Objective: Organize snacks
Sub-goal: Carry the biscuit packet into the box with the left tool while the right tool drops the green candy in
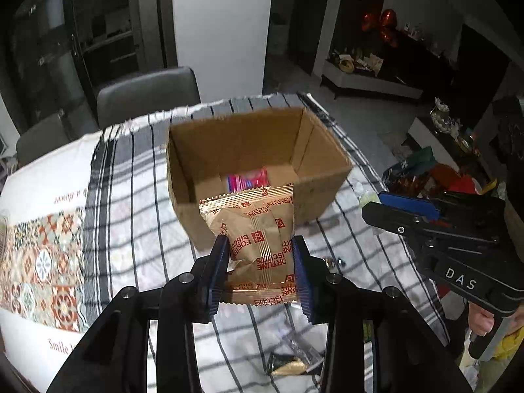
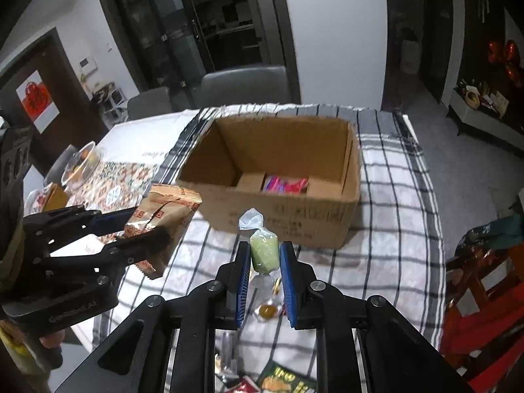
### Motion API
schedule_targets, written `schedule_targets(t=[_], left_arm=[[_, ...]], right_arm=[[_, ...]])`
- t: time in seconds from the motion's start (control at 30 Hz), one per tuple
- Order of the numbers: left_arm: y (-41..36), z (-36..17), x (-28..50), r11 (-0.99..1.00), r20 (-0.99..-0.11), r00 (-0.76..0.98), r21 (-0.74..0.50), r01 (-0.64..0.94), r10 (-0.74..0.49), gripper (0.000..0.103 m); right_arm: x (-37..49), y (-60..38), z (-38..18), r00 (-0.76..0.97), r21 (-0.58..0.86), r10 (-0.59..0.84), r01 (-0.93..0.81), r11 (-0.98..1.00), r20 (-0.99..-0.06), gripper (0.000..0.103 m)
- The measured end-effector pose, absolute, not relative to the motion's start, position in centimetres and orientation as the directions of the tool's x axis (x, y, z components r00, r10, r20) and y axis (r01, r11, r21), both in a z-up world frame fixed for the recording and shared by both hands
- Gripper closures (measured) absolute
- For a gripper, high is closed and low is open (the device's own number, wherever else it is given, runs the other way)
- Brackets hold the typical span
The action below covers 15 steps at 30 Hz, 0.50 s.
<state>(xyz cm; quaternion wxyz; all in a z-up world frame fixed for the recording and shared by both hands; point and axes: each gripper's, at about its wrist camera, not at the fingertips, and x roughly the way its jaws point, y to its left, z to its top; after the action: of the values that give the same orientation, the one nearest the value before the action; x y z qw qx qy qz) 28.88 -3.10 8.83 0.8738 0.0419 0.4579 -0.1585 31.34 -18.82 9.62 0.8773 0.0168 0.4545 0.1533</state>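
Through your left wrist camera, your left claw (image 1: 260, 273) is clamped on a brown biscuit packet (image 1: 258, 245) printed "FORTUNE BISCUITS", its blue pads (image 1: 219, 271) pressing both sides. The packet hangs above the counter (image 1: 131, 203), which wears a checked cloth, just in front of the open cardboard box (image 1: 249, 170). The packet's top edge hides part of the box's near wall. Inside the box you can see a pink packet (image 1: 247, 179) on the floor of it; its lower part is covered by the biscuit packet. Off to the right, your right claw (image 1: 402, 208) shows only from the side, so what it holds cannot be made out here. A small dark-and-gold wrapper (image 1: 290, 363) lies below, partly behind your claw's frame.

Through your right wrist camera, your right claw (image 2: 264, 271) is closed narrowly on a pale green wrapped candy (image 2: 264, 252), its clear twisted end (image 2: 250, 218) sticking up in front of the cardboard box (image 2: 285, 219). The pink packet (image 2: 285, 185) lies in the box, part-hidden by the near wall. At left, your left claw (image 2: 140, 229) grips the biscuit packet (image 2: 163, 216) beside the box's left corner. Under your right claw, an amber candy (image 2: 268, 311) and some printed wrappers (image 2: 278, 381) are cut off by the frame and hard to read. A glass bowl (image 2: 82, 167) stands blurred at far left.
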Motion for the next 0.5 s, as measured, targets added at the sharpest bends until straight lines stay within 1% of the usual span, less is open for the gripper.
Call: schedule_targets(t=[0.17, 0.3, 0.43, 0.5], left_arm=[[-3.4, 9.2, 31.1, 0.944, -0.808, 0.542, -0.053, 0.324, -0.231, 0.065], [-3.5, 9.2, 32.9, 0.944, -0.807, 0.541, -0.059, 0.326, -0.237, 0.065], [-3.7, 8.7, 35.2, 0.952, -0.817, 0.541, -0.029, 0.304, -0.198, 0.065], [-3.8, 8.4, 36.1, 0.954, -0.824, 0.531, -0.037, 0.299, -0.198, 0.065]], right_arm=[[33.3, -19.0, 10.3, 0.569, 0.149, 0.263, -0.240, 0.959, -0.779, 0.083], [35.2, -19.0, 10.4, 0.567, 0.117, 0.232, -0.232, 0.966, -0.790, 0.083], [36.8, -18.8, 10.4, 0.571, 0.095, 0.208, -0.222, 0.970, -0.794, 0.083], [37.6, -18.6, 10.5, 0.573, 0.096, 0.207, -0.219, 0.971, -0.793, 0.083]])
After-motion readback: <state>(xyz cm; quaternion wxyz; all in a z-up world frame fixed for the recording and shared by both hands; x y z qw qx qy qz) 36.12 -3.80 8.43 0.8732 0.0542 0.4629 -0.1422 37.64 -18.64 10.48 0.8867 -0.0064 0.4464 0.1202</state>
